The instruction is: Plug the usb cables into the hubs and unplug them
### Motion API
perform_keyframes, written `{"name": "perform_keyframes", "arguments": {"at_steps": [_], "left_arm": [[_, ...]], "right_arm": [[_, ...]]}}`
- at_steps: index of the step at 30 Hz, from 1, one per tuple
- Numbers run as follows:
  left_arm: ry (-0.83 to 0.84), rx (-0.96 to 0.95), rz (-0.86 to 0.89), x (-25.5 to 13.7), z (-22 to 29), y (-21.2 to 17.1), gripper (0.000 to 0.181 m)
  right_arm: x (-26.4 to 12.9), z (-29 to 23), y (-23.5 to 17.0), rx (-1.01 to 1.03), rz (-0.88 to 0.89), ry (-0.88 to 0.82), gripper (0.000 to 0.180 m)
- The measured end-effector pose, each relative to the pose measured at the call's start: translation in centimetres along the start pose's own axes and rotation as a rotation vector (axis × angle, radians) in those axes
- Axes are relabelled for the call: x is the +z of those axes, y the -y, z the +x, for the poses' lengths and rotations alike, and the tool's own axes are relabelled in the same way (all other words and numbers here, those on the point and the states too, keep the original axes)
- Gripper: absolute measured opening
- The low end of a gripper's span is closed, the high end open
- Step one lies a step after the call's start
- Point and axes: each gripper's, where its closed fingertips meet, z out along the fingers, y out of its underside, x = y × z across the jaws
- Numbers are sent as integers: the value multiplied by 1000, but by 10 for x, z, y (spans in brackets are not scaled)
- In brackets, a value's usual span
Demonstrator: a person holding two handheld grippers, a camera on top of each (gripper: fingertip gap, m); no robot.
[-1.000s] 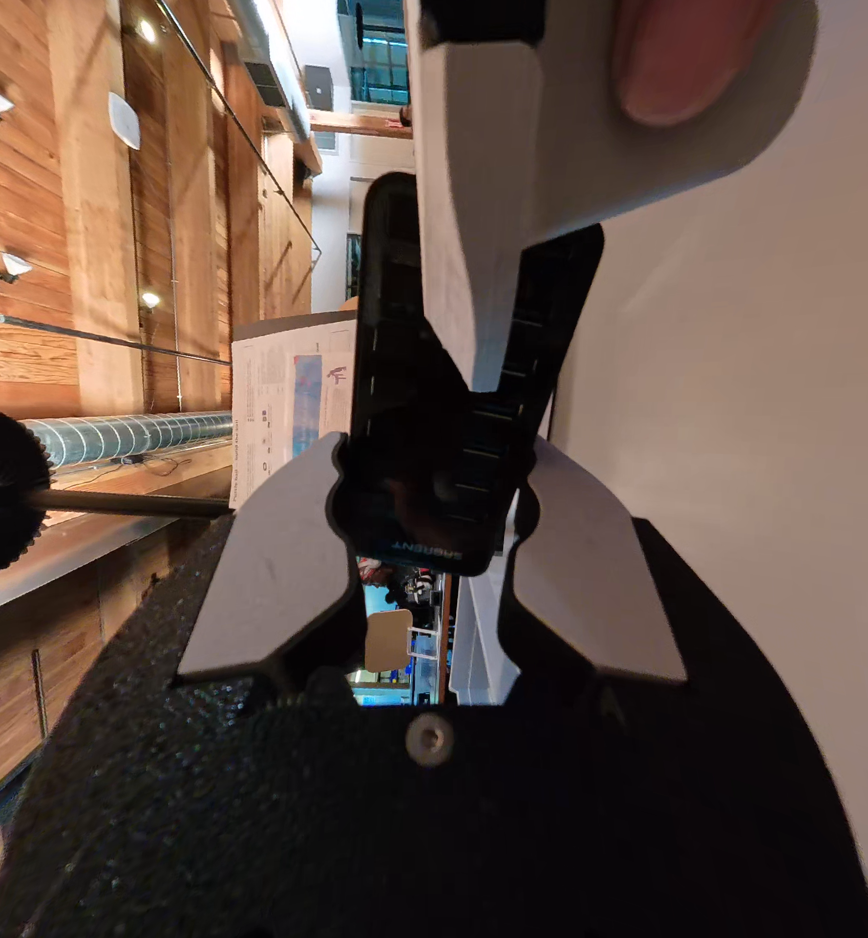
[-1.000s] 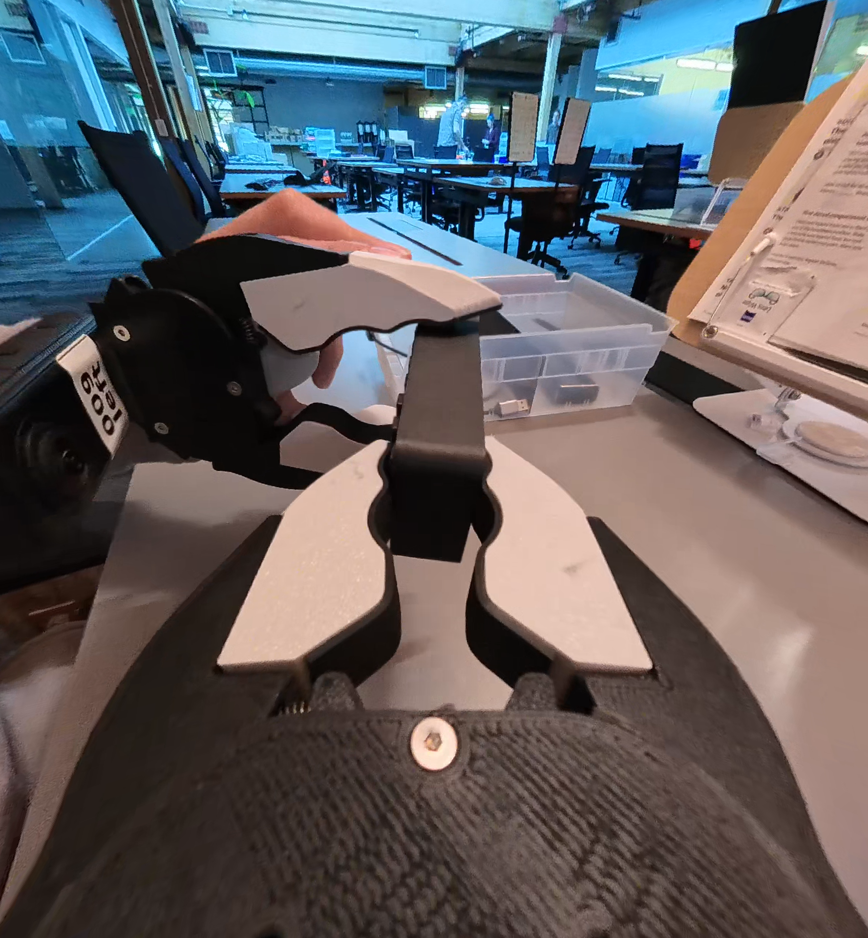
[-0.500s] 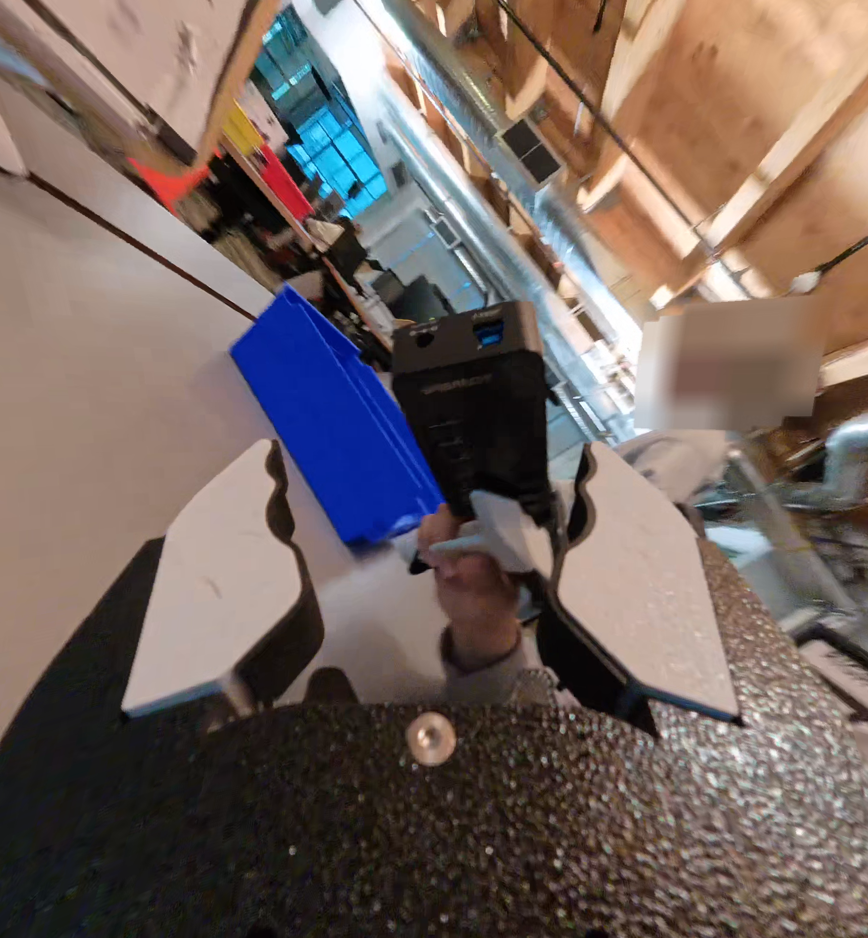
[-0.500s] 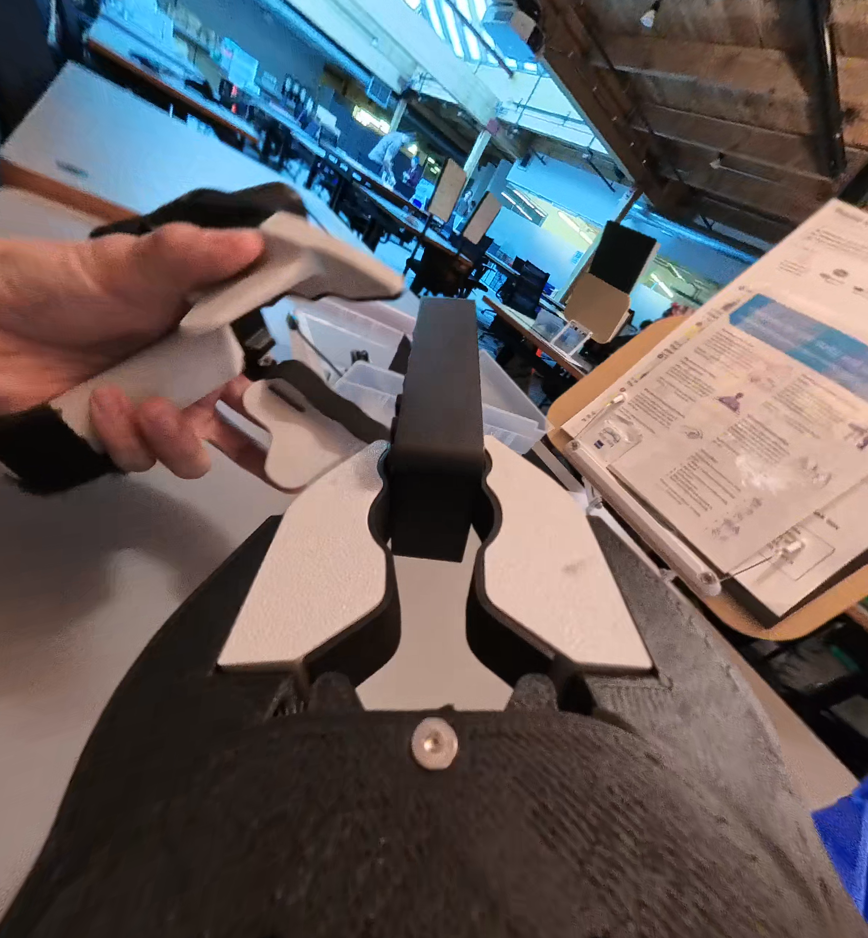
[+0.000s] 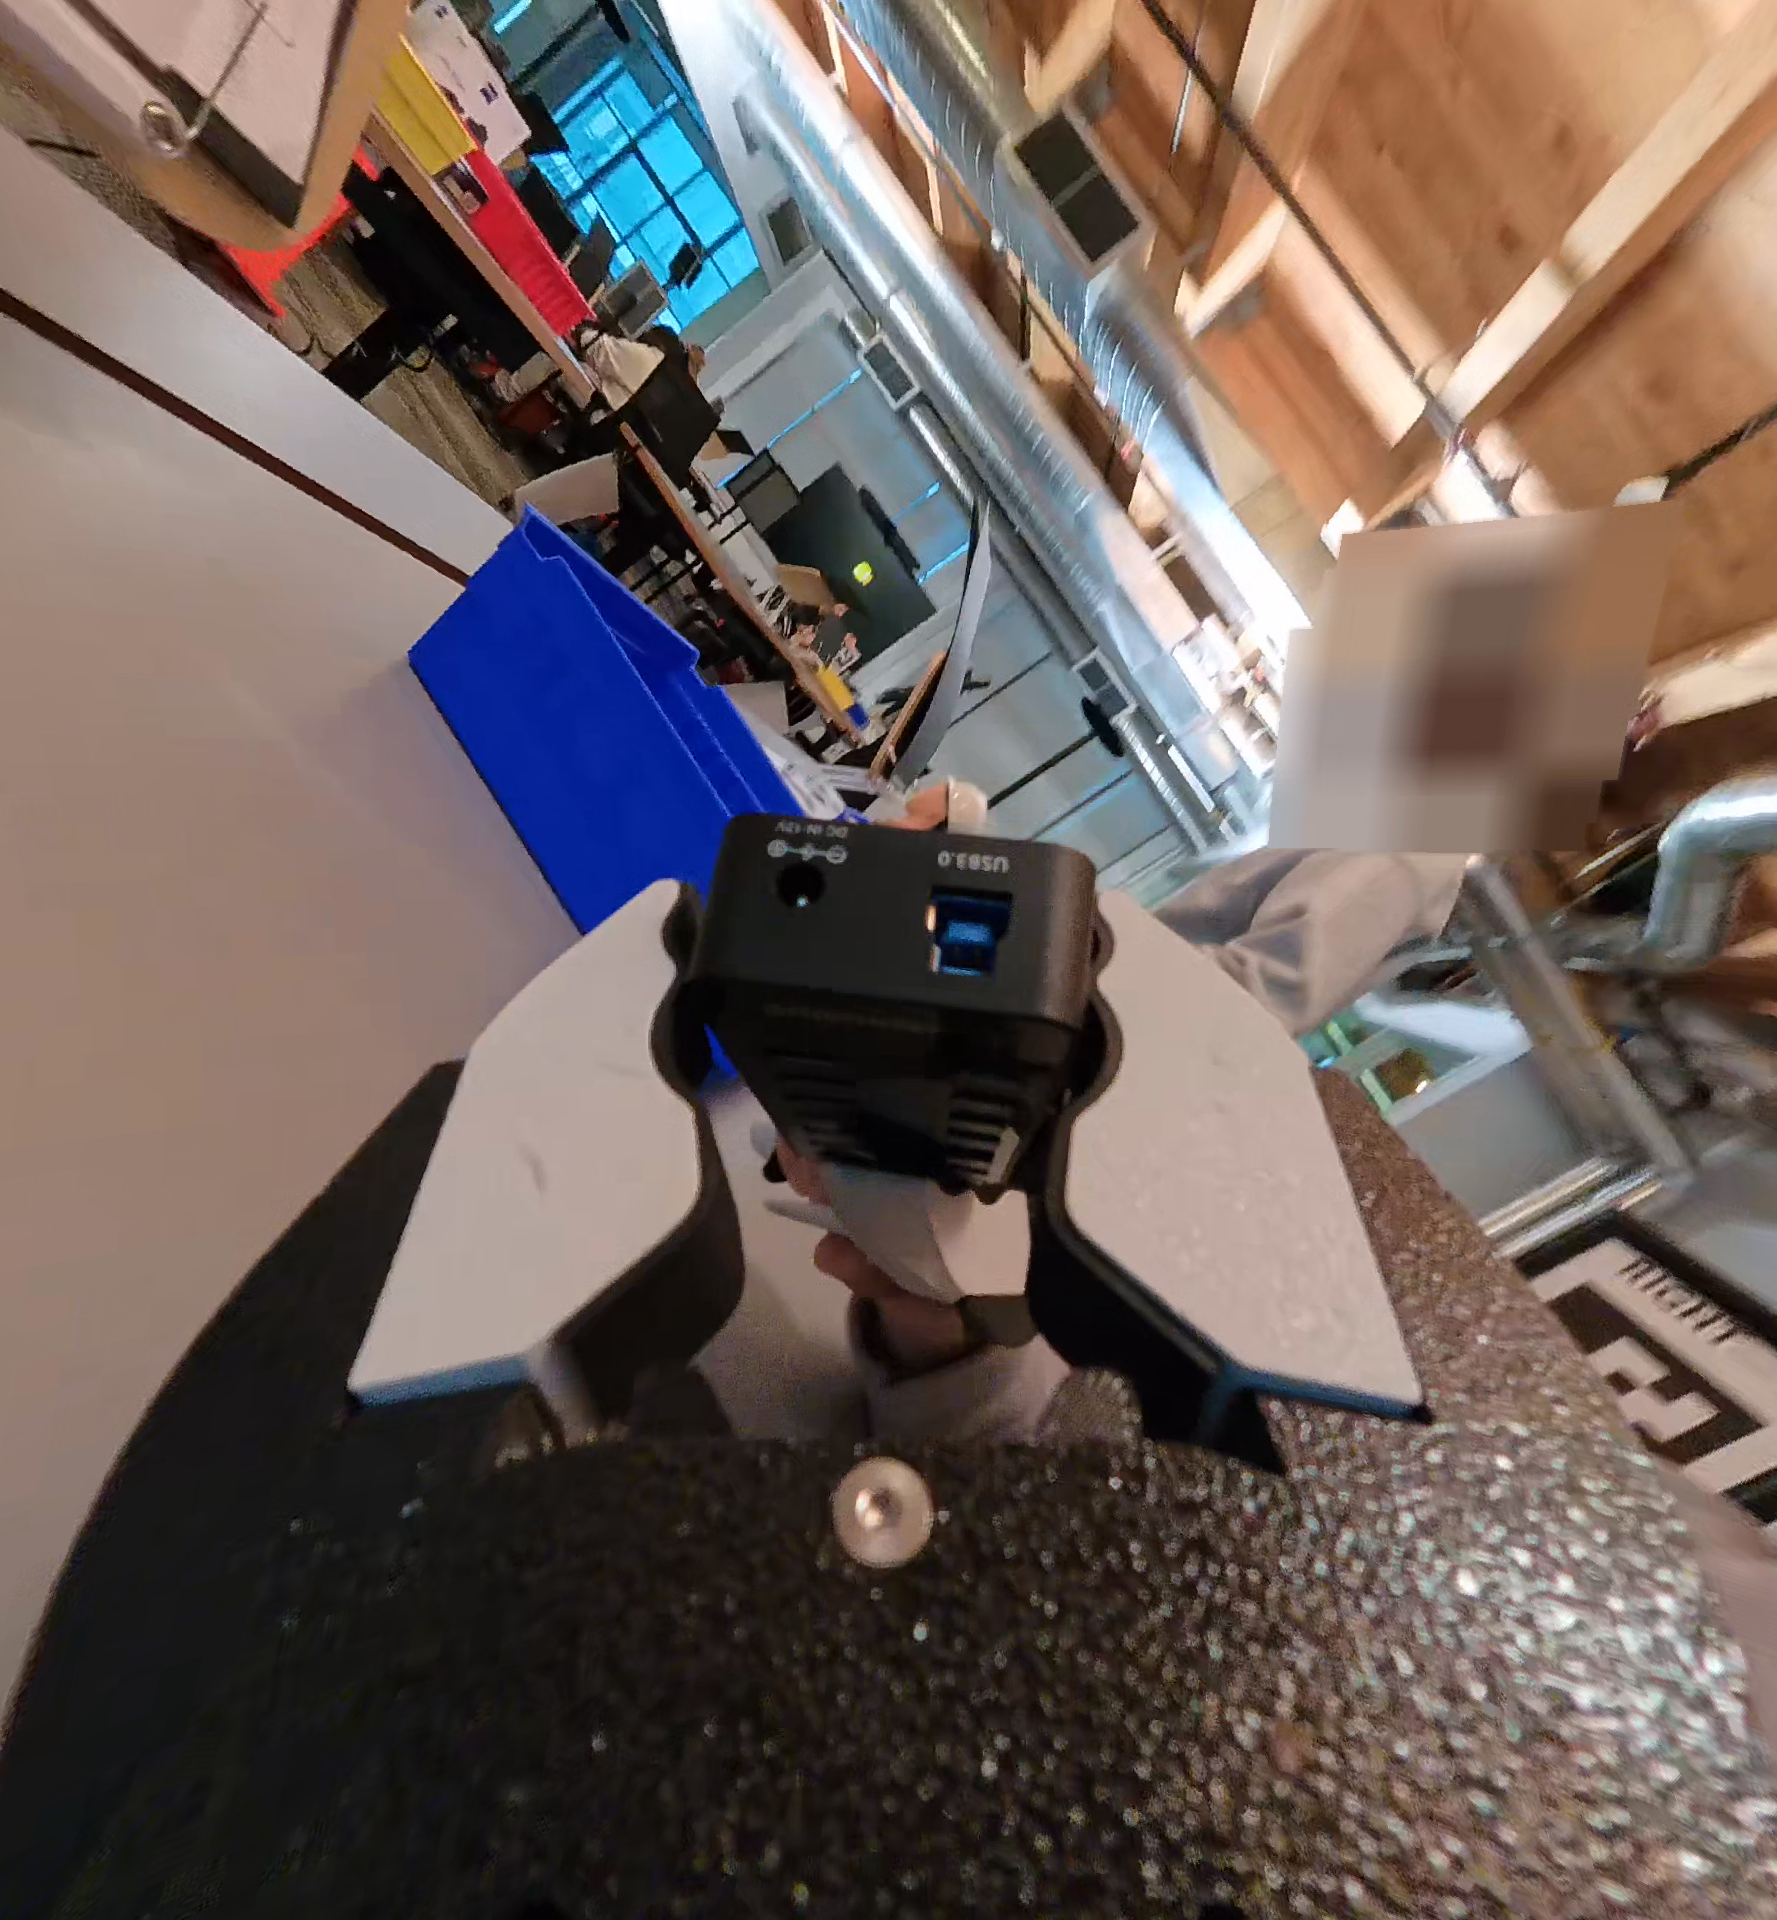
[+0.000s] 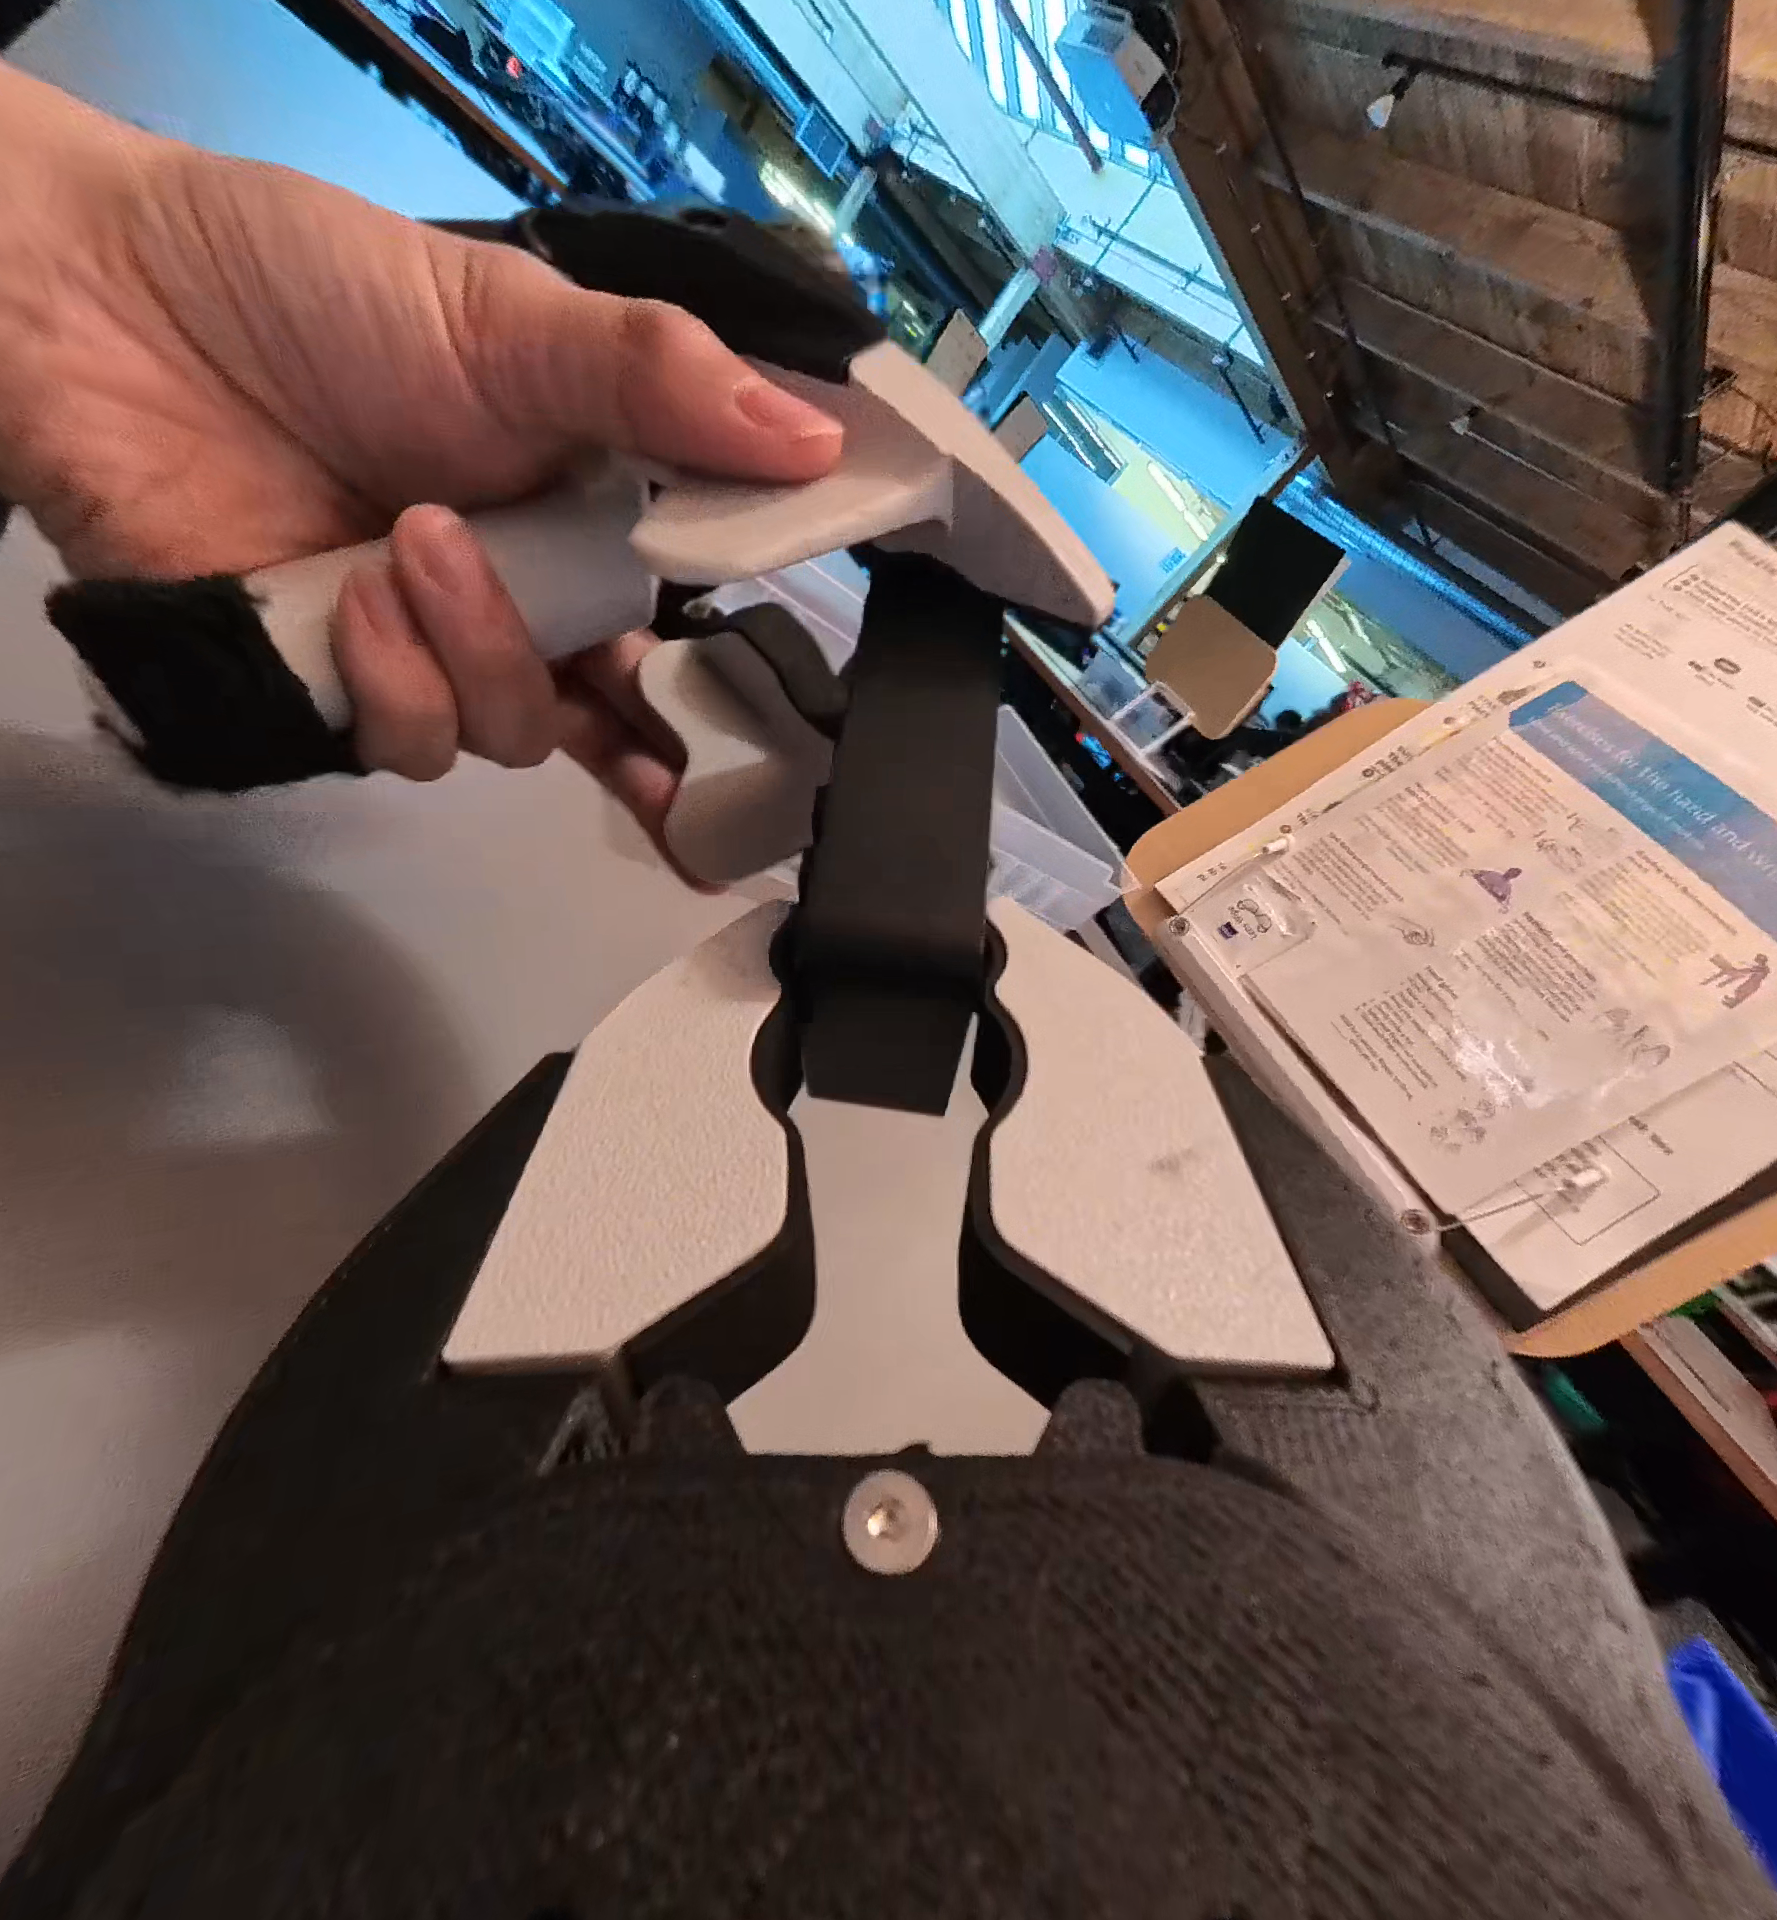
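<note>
A black USB hub (image 5: 884, 997) is held in the air between both grippers. My left gripper (image 5: 889, 935) is shut on its end face, which has a blue port and a round jack. A hand and a white finger of the right gripper (image 5: 894, 1226) show beneath it. In the right wrist view, my right gripper (image 6: 889, 997) is shut on the hub's near end (image 6: 905, 810). The left gripper (image 6: 905, 717), held by a hand (image 6: 292, 364), clamps the far end. No cable is in view.
A blue bin (image 5: 593, 727) stands on the white table (image 5: 136, 831), and its corner shows in the right wrist view (image 6: 1757, 1787). A propped board with an instruction sheet (image 6: 1538, 935) stands at the right. A clear plastic box (image 6: 1050, 831) lies behind the hub.
The left gripper let go of the hub, swung round to its port end and closed on it. The right gripper stayed shut on the hub and tilted it upward.
</note>
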Motion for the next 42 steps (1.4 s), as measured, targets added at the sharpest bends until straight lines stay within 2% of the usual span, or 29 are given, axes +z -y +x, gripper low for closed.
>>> {"name": "perform_keyframes", "arguments": {"at_steps": [3, 4, 7, 10, 12, 15, 19, 24, 26, 30, 32, 35, 40, 42], "left_arm": [[15, 192, -59, 4, 5, 1, 68], [41, 286, -96, 5, 6, 2, 68], [134, 643, -280, 9, 9, -4, 68], [100, 888, -458, 17, 22, -21, 68], [39, 1011, -552, 23, 31, -35, 68], [-2, 1116, -676, 28, 28, -53, 68], [-46, 1075, -718, 37, 23, -65, 68], [-28, 1066, -694, 45, 21, -70, 68], [3, 1051, -623, 49, 26, -64, 70], [53, 1058, -367, 37, 44, -40, 76], [97, 961, -268, 24, 36, -37, 76], [116, 764, -192, 12, 9, -55, 73], [-103, 441, -4, 20, 11, -83, 68], [-194, 187, 37, 24, 14, -84, 64]], "right_arm": [[-2, -4, 2, 159, 47, 111, 42], [-4, -2, 2, 240, 64, 132, 54], [-7, 1, 2, 516, 100, 258, 80], [-8, -11, -3, 670, 92, 408, 98], [-9, -20, -2, 681, 93, 475, 100], [-11, -14, 7, 647, 145, 439, 91], [-11, -14, 1, 561, 120, 402, 66], [-15, -12, -1, 601, 145, 443, 64], [-18, -5, 4, 677, 199, 457, 63], [-32, 29, 10, 853, 373, 409, 63], [-42, 40, 14, 870, 451, 404, 63], [-52, 47, 24, 891, 551, 424, 64], [-53, 39, 31, 887, 600, 474, 63], [-55, 35, 34, 838, 612, 483, 63]]}}
